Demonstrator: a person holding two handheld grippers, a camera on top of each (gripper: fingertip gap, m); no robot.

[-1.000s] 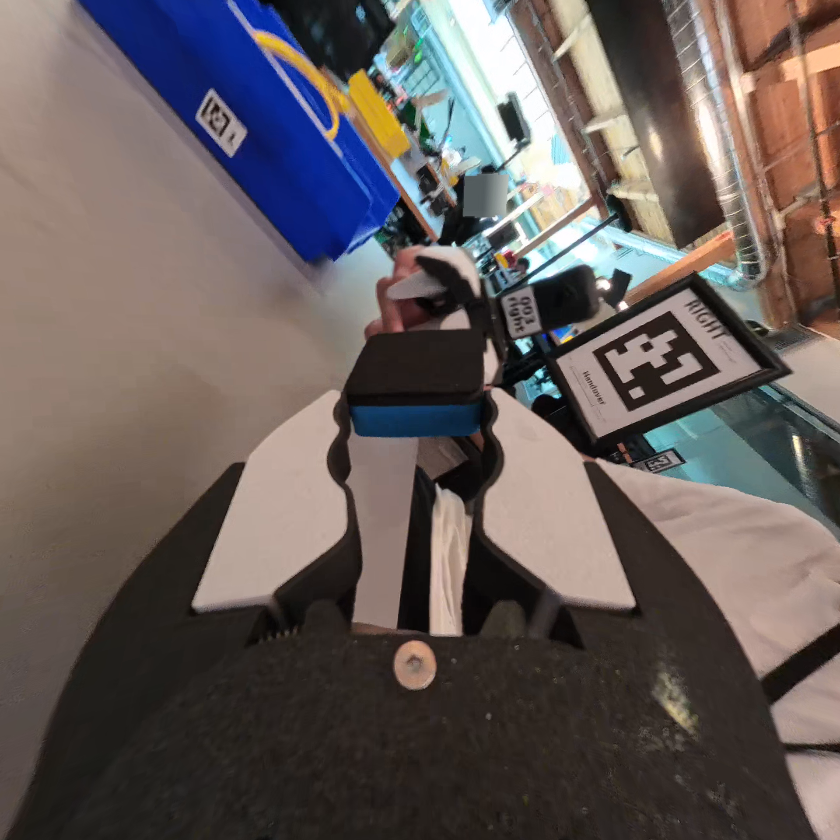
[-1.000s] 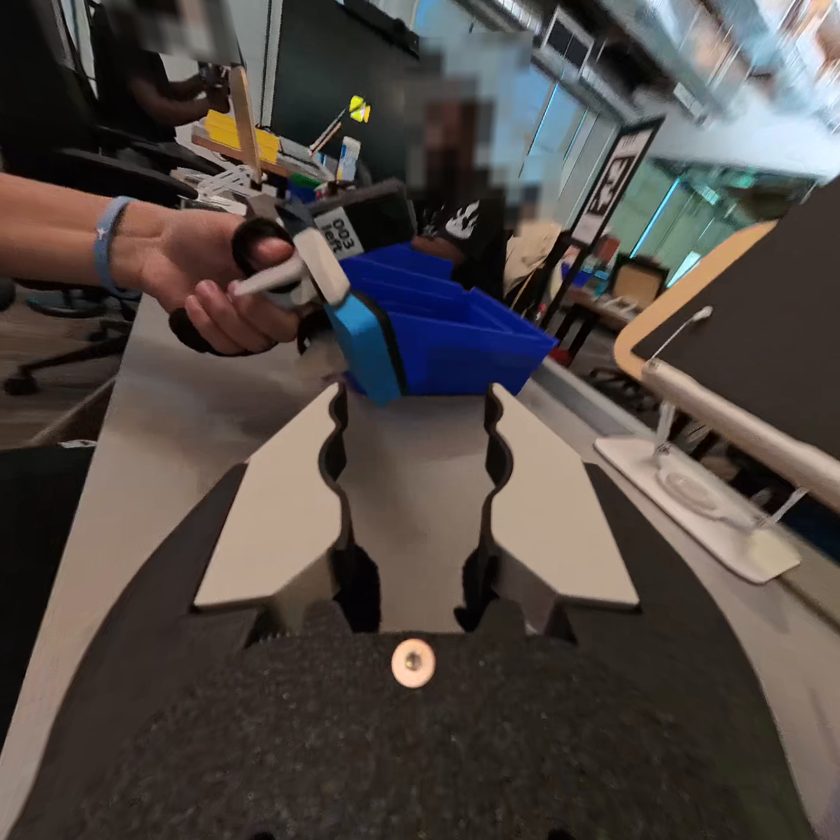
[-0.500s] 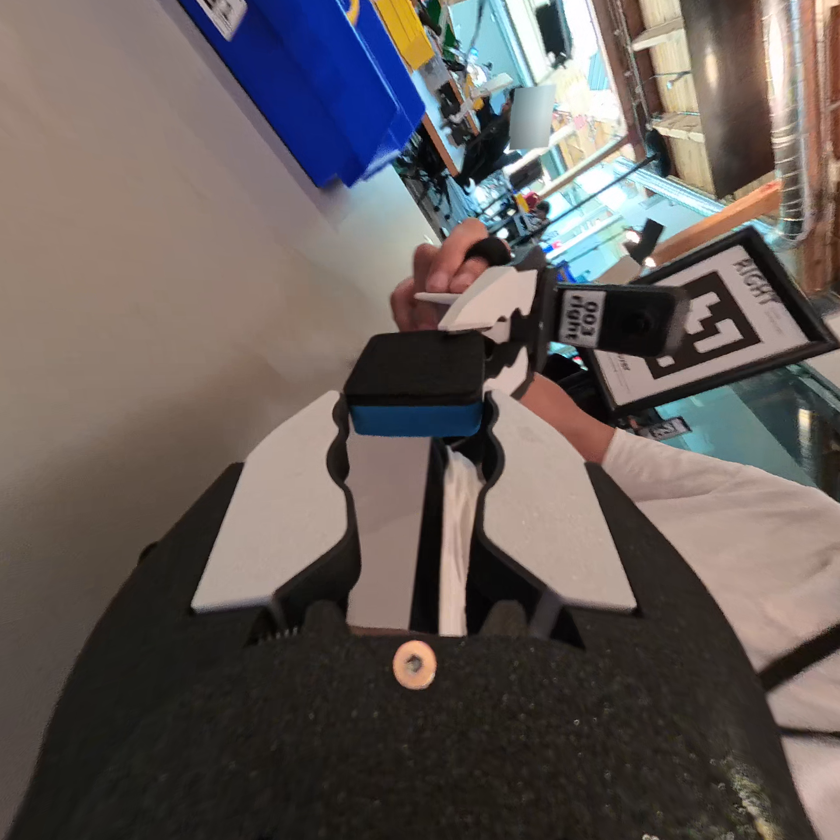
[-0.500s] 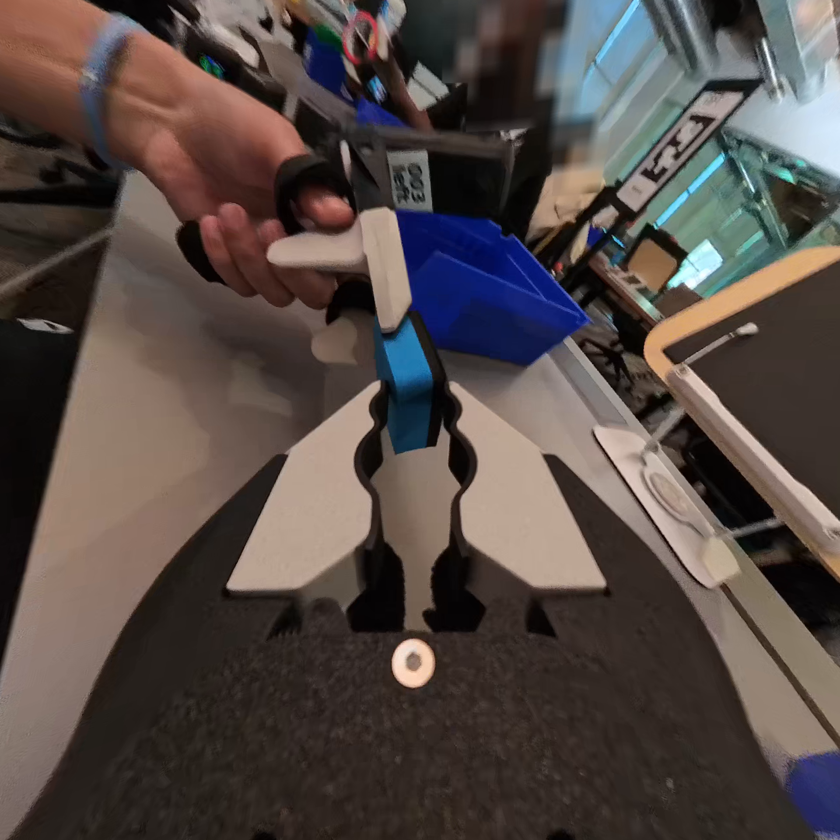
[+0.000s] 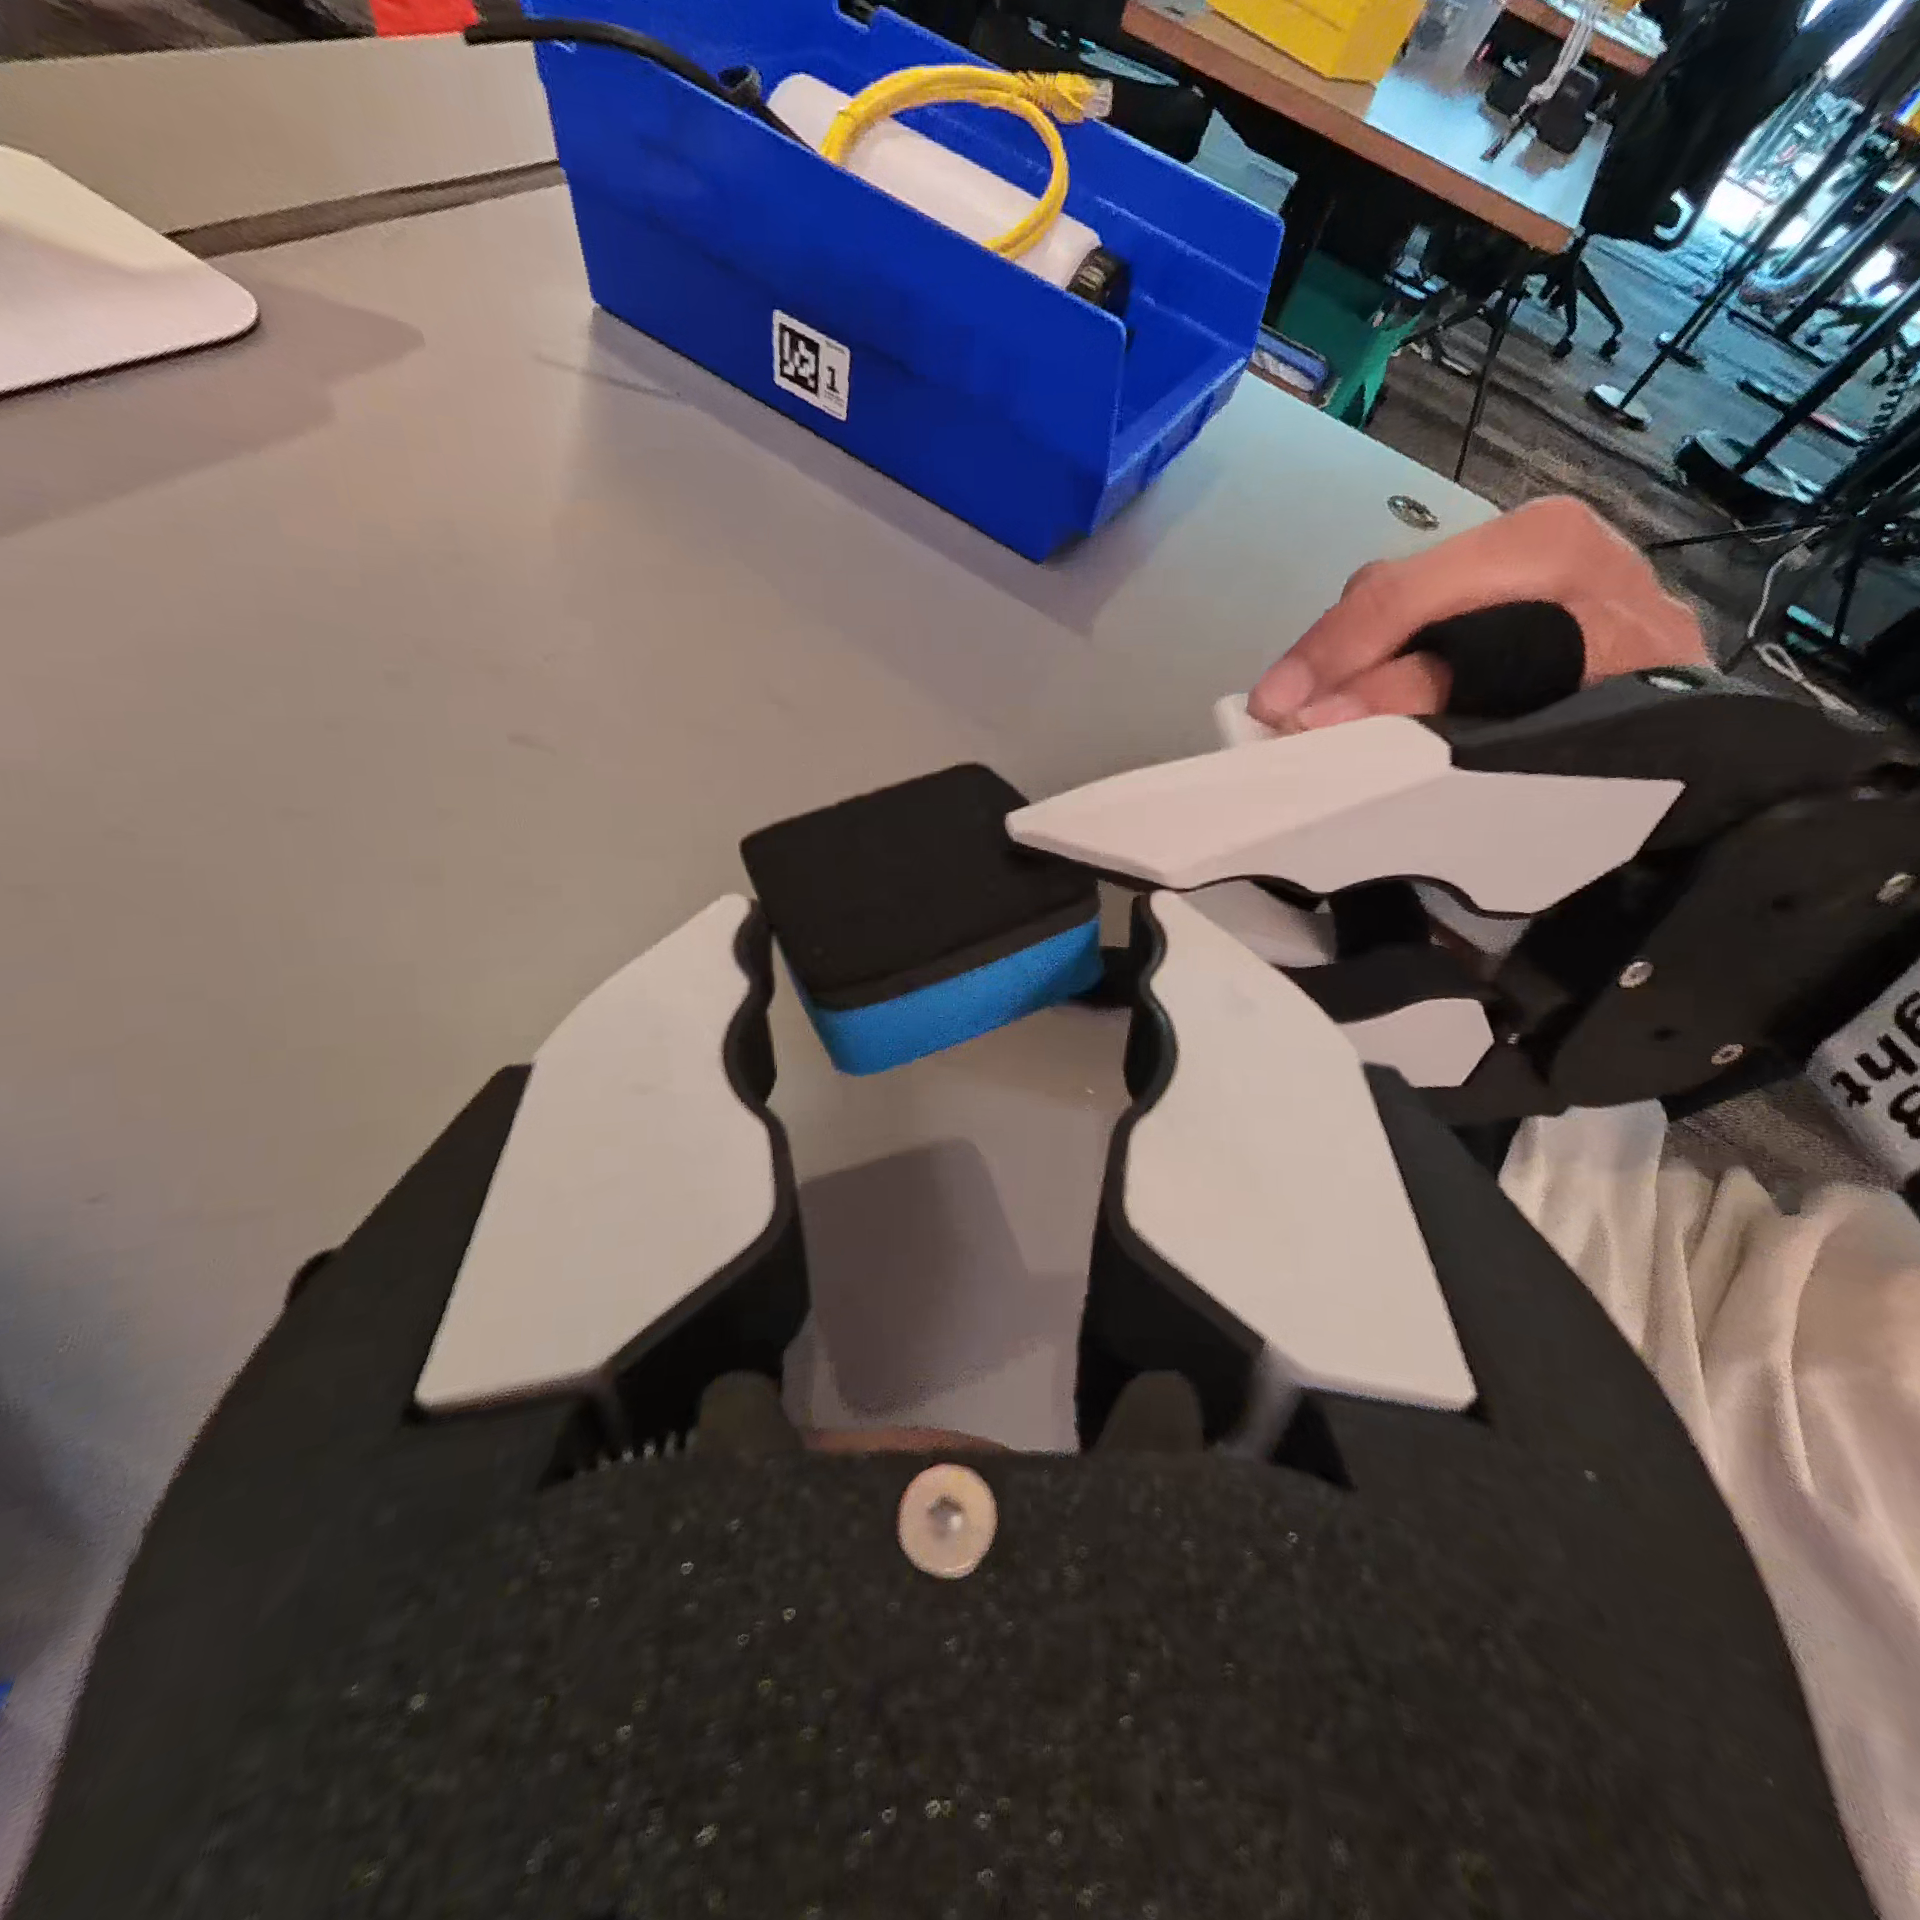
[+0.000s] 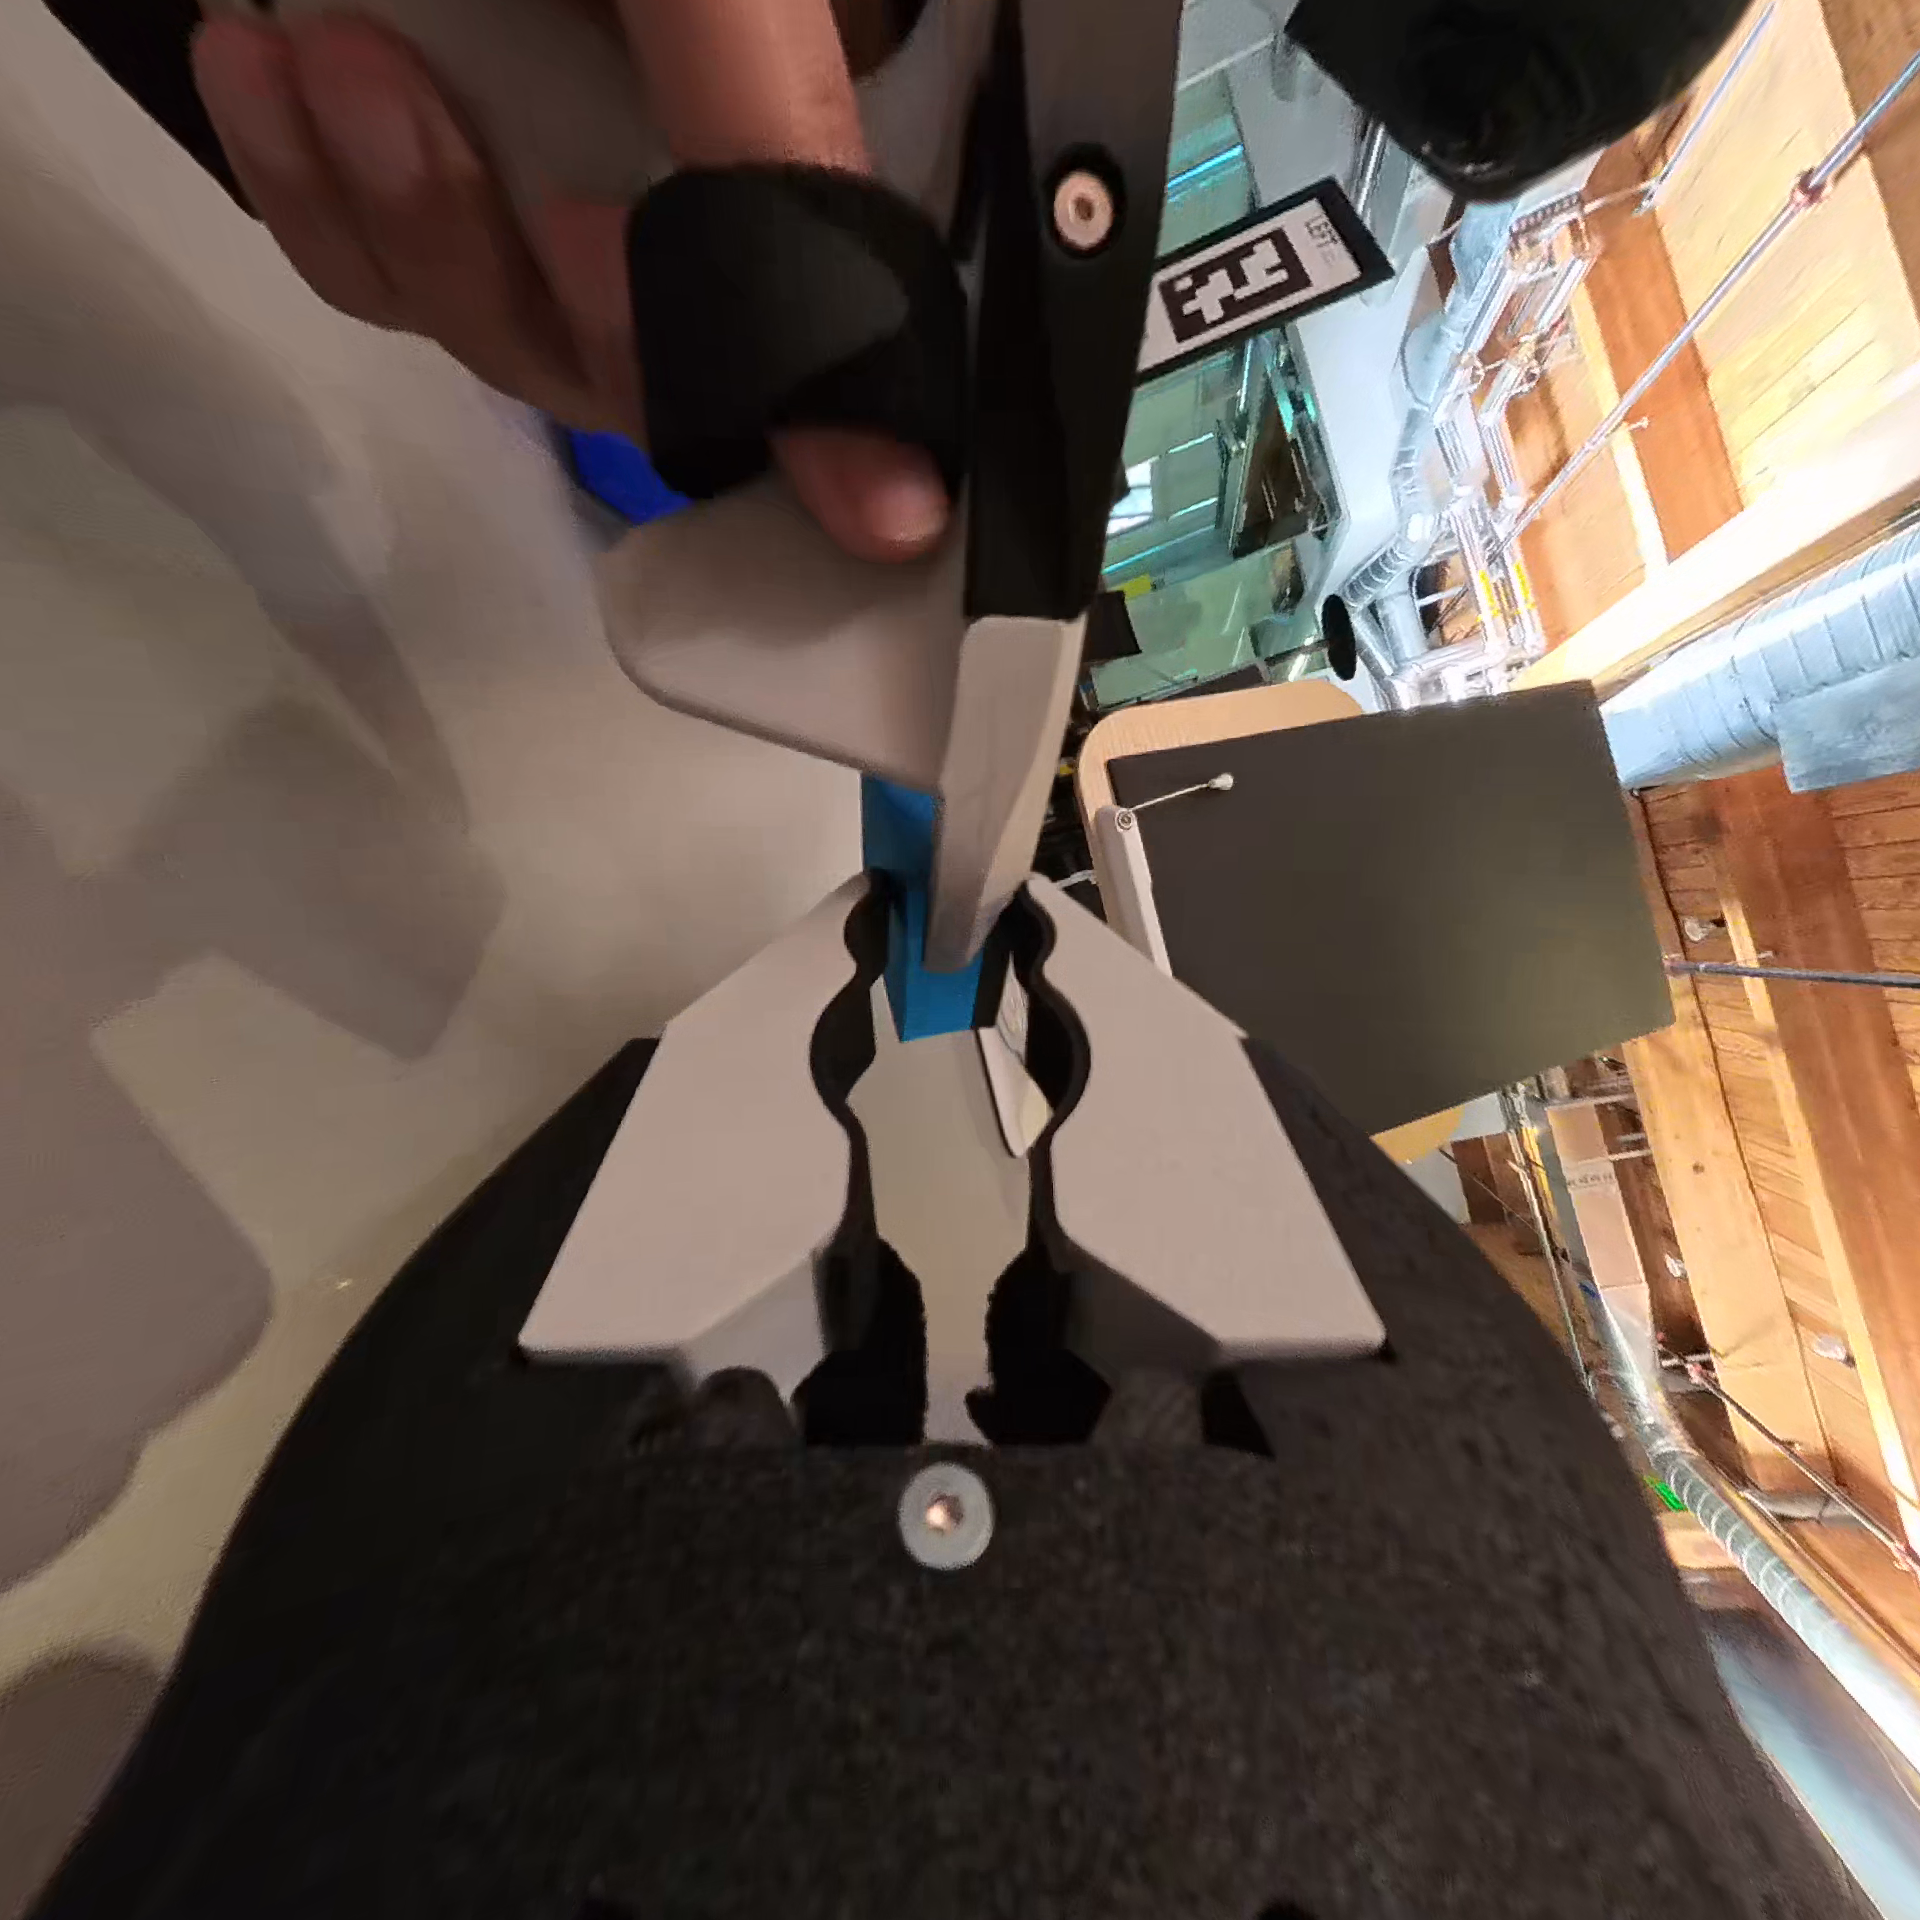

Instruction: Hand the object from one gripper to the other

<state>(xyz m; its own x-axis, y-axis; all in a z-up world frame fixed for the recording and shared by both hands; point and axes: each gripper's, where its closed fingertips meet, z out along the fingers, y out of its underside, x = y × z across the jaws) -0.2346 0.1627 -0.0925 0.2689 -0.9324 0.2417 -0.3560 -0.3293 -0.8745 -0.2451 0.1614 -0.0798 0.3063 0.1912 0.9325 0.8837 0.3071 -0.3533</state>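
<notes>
Left hand-held gripper (image 5: 940, 925) spread apart; right hand-held gripper (image 6: 945, 914) clamped.

Each gripper (image 5: 940, 940) has pale grey fingers (image 5: 613, 1164) with wavy black inner edges, a speckled black body and one silver screw (image 5: 947, 1522) — the person wears a white sleeve (image 5: 1766, 1351).

Light: bright, even daylight.
Shadows: soft grey beneath the blue bin (image 5: 935, 343).
Blur: smeared worktop (image 6: 208, 831) in right view.
Distortion: wide-angle bending at edges.
</notes>
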